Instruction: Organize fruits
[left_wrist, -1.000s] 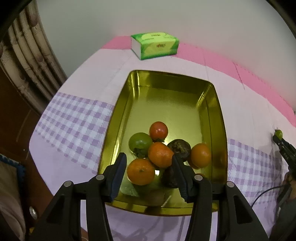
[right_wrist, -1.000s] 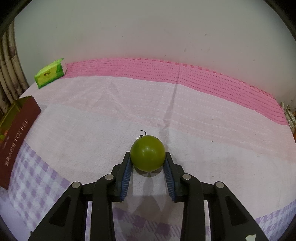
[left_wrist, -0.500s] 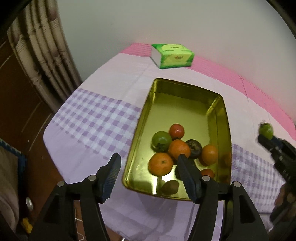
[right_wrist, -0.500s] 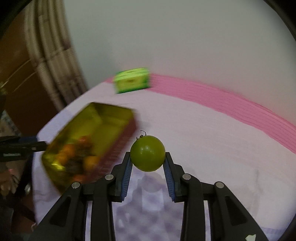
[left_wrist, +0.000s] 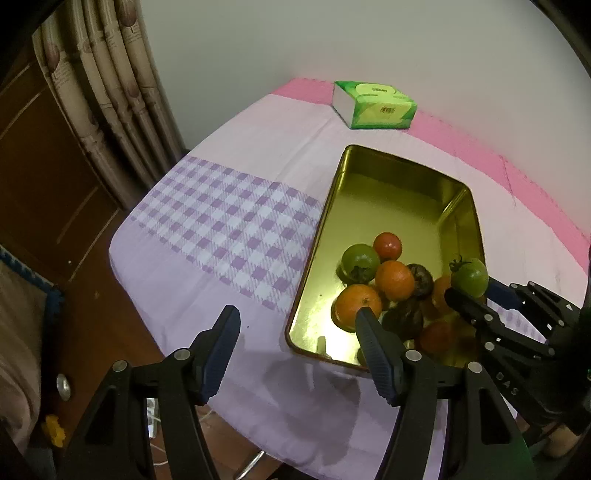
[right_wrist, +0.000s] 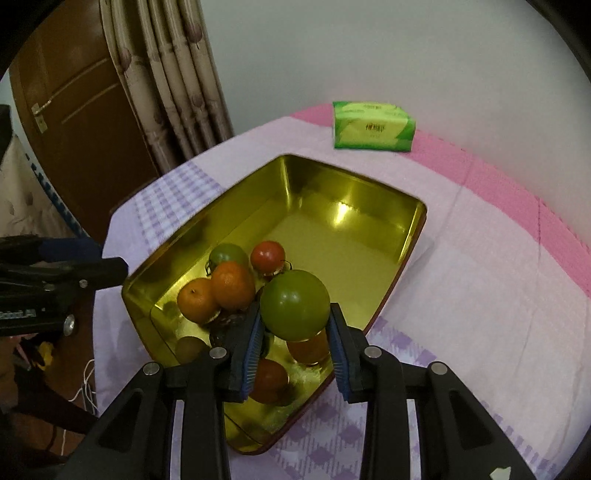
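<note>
A gold metal tray sits on the lilac cloth and holds several fruits at its near end: oranges, a red tomato, a green tomato and dark fruits. My right gripper is shut on another green tomato and holds it above the fruit pile. In the left wrist view that tomato hangs over the tray's right rim. My left gripper stands open and empty over the cloth at the tray's near-left corner.
A green tissue box lies beyond the tray on the pink strip by the wall. Curtains and a brown door stand left of the table. The table edge drops off just left of the tray.
My right gripper swept left with the green tomato from open cloth to above the tray. My left gripper drew back out of the tray, off the oranges, and its jaws widened.
</note>
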